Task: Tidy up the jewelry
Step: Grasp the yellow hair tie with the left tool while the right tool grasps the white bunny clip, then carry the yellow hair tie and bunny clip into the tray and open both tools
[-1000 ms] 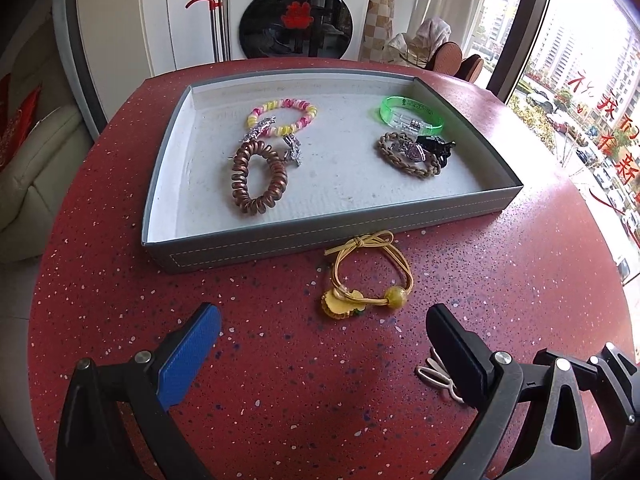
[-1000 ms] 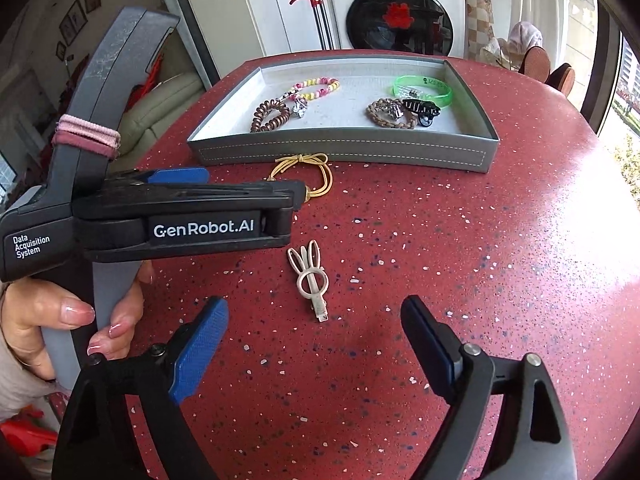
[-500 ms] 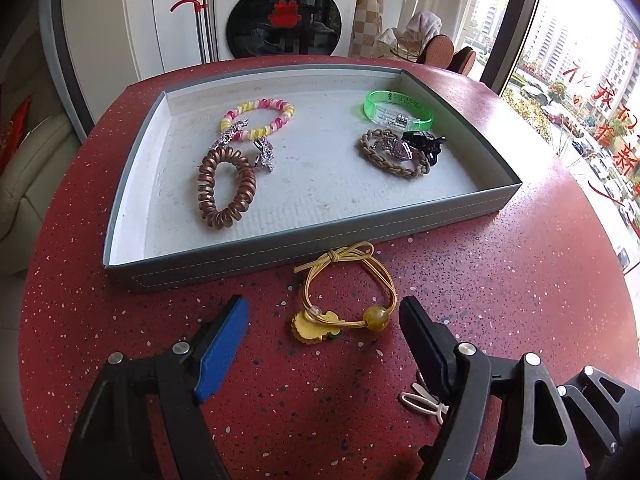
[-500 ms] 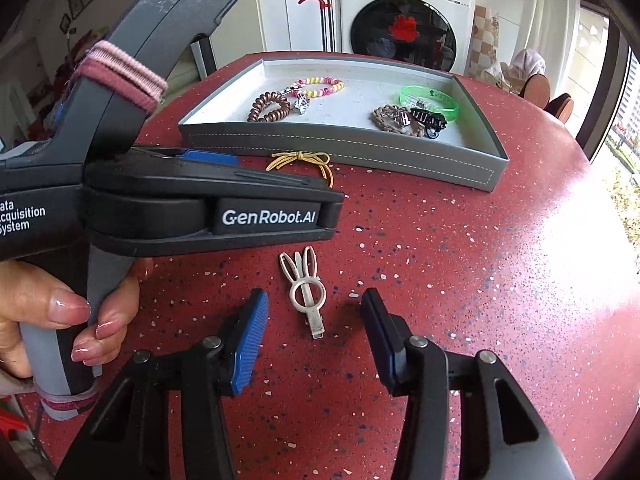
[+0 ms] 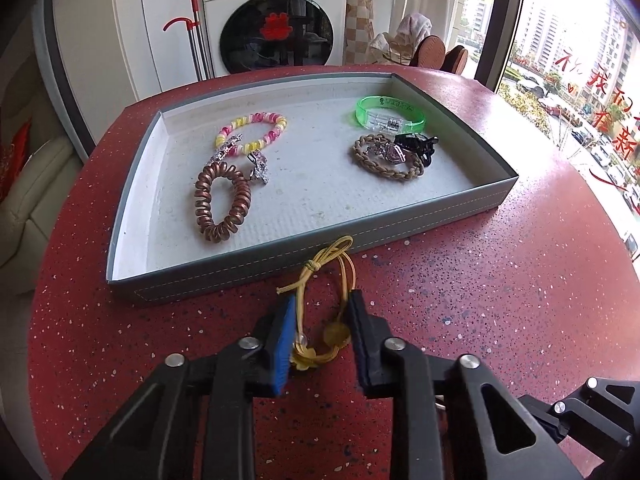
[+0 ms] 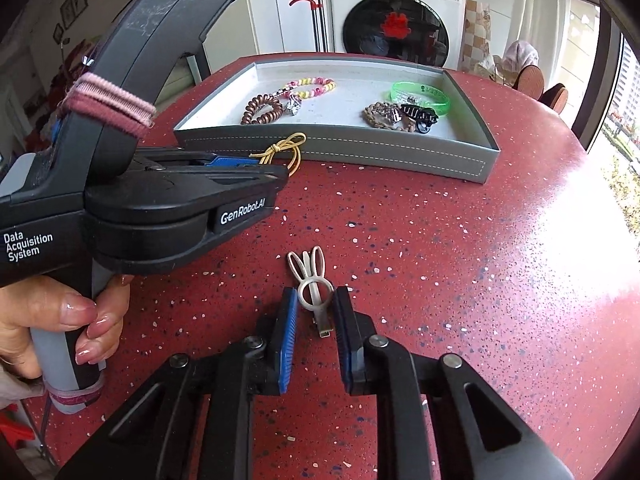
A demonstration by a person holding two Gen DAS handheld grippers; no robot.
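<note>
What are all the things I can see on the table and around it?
Tray: one, grey, on the table.
Table: one, red speckled.
Bead bracelet: one, pink and yellow, in the tray.
Coil hair tie: one, brown, in the tray.
Wristband: one, green, in the tray.
Braided bracelet: one, tan, in the tray.
Claw clip: one, black, in the tray.
Cord bracelet: one, yellow, before the tray.
Rabbit clip: one, white, on the table.
Washing machine: one, white, behind.
Left gripper: around the cord bracelet.
Right gripper: around the rabbit clip.

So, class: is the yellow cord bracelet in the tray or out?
Out. The bracelet lies on the table against the tray's front wall, between the left gripper's fingers.
</note>
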